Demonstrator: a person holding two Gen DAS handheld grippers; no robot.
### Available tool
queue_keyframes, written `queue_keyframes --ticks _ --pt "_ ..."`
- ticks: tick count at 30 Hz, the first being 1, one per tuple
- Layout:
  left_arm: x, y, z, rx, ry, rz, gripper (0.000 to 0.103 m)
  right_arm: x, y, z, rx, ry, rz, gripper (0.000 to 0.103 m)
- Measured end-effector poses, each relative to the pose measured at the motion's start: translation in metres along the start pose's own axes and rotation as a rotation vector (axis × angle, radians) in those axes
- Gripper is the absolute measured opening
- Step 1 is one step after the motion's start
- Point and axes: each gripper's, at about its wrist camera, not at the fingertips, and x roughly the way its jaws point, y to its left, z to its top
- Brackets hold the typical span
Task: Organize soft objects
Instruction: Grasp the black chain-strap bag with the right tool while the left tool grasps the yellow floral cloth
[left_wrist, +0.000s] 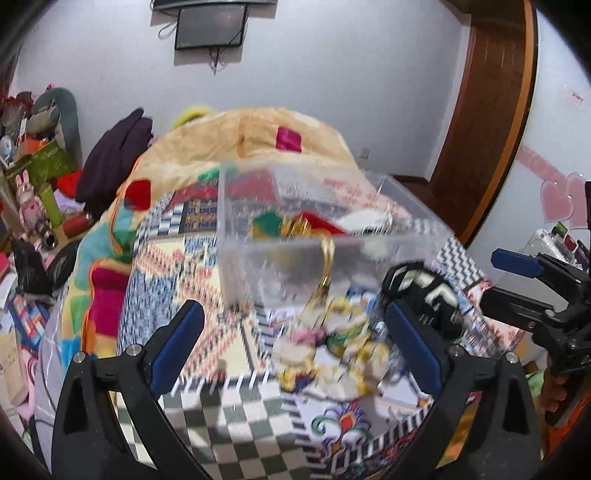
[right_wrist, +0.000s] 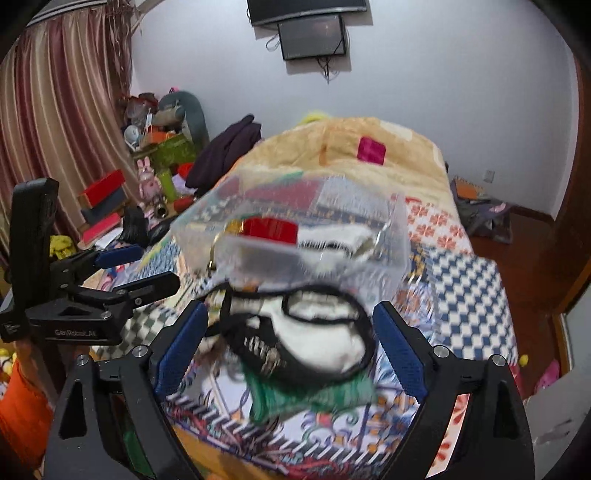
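- Your left gripper (left_wrist: 295, 343) is spread wide, holding nothing, hovering over a blurred pile of small soft items (left_wrist: 328, 350) on the patterned bedspread (left_wrist: 207, 417).
- Your right gripper (right_wrist: 290, 343) is released too, jaws either side of a black-and-white soft item (right_wrist: 317, 332); contact can't be told.
- Clear plastic box (left_wrist: 306, 229) sits mid-bed just beyond both piles, red cloth (right_wrist: 269, 229) and white cloth (right_wrist: 332, 236) inside.
- Frames are motion-blurred.

Your box (left_wrist: 325, 236) sits on the bed (left_wrist: 207, 424), cloths inside it. A sock (right_wrist: 317, 332) lies before the box, between your right tongs (right_wrist: 291, 350). A folded blanket (left_wrist: 258, 147) lies behind.
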Motion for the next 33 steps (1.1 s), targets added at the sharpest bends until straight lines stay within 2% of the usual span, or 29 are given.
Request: queue_keyframes --ticks 6,8,9,12,15,17,19,20,22,27,33 --pt "0.015 0.007 -0.019 -0.008 0.039 0.041 0.1 0.014 0.003 -0.014 0.01 0.051 0.017 0.089" --pt "0.019 0.007 -0.022 -0.004 0.036 0.05 0.095 0.019 0.004 -0.016 0.011 0.059 0.025 0.089" --pt "0.02 0.007 -0.023 0.001 0.039 0.051 0.087 0.022 0.004 -0.017 0.015 0.06 0.025 0.088" --pt "0.03 0.008 -0.026 0.003 0.073 0.033 0.07 0.028 0.004 -0.019 0.027 0.079 0.035 0.069" --pt "0.04 0.008 -0.03 -0.006 0.103 0.014 0.057 0.031 0.003 -0.021 0.042 0.093 0.065 0.058" --pt "0.04 0.007 -0.031 -0.003 0.099 0.019 0.052 0.031 0.006 -0.022 0.032 0.091 0.072 0.05" --pt "0.04 0.006 -0.032 -0.001 0.097 0.009 0.04 0.031 0.008 -0.022 0.02 0.089 0.073 0.041" --pt "0.04 0.005 -0.032 -0.001 0.097 0.003 0.038 0.031 0.009 -0.023 0.014 0.086 0.072 0.039" --pt "0.041 0.004 -0.033 0.006 0.092 0.004 0.028 0.031 0.01 -0.024 0.013 0.086 0.08 0.025" --pt "0.039 0.005 -0.036 -0.012 0.079 -0.015 0.008 0.027 0.008 -0.023 0.021 0.061 0.09 0.013" --pt "0.022 0.006 -0.034 -0.021 0.032 -0.019 0.003 0.012 0.012 -0.016 0.014 0.004 0.084 0.011"
